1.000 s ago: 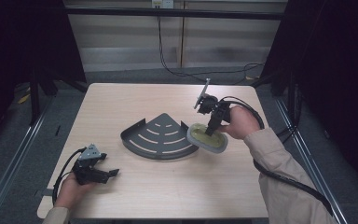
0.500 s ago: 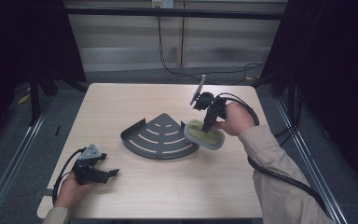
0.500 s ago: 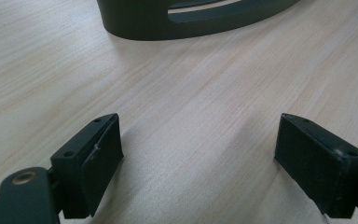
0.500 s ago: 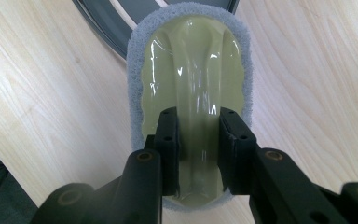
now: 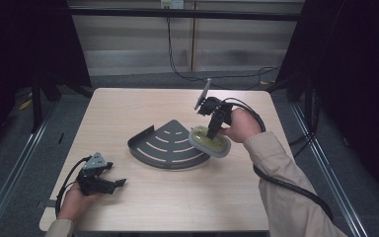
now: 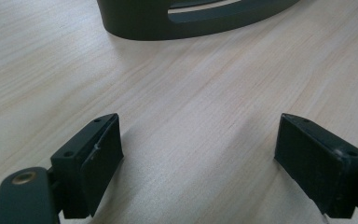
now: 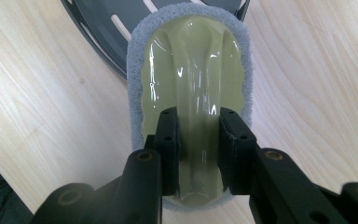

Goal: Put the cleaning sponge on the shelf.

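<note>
Left gripper (image 5: 120, 183) jaws apart, right gripper (image 5: 210, 134) jaws clamped.

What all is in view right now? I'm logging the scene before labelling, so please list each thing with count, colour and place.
Table: one, light wood, centre of the high view.
Slotted tray: one, dark grey, fan-shaped, mid-table.
Scrubbing pad: one, pale yellow-green plastic handle on a grey sponge base, overlapping the tray's right edge, gripped by its raised ridge.
Cables: black, on the floor beyond the table.
Left claw: one, black, open, low over the near-left table, nothing between its jaws.
Right claw: one, black, shut on the scrubbing pad's ridge.
Hands: two, left, right; beige sleeves.
</note>
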Action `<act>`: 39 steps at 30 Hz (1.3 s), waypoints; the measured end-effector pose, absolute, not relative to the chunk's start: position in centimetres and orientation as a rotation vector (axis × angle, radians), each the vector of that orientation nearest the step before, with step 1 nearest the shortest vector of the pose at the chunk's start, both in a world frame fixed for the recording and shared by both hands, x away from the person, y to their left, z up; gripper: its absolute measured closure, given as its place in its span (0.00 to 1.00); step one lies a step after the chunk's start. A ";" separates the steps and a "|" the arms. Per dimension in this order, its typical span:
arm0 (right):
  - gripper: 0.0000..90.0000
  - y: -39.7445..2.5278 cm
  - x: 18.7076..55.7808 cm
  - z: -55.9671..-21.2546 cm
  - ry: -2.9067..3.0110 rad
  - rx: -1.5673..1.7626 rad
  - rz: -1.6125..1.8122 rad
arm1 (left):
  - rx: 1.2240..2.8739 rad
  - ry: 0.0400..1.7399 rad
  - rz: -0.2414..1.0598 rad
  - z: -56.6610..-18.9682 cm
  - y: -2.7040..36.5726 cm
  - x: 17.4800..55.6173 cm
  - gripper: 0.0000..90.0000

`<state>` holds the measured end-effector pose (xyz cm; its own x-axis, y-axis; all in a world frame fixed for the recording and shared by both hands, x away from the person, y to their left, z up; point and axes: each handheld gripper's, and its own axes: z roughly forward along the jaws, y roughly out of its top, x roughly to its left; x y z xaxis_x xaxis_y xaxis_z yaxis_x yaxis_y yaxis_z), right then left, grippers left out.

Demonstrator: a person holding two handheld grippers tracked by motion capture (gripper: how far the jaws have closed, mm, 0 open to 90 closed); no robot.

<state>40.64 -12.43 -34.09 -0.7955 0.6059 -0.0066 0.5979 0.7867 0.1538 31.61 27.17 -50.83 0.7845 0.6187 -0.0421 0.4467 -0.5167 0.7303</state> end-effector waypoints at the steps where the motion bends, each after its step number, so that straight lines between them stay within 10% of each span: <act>1: 0.80 -12.4 40.7 -34.1 2.918 0.975 0.219 | 2.202 0.787 0.287 -50.8 27.2 31.6 0.16; 39: 0.80 -11.0 42.8 -35.1 2.856 1.170 0.275 | 2.197 0.792 0.278 -50.9 27.1 31.6 0.16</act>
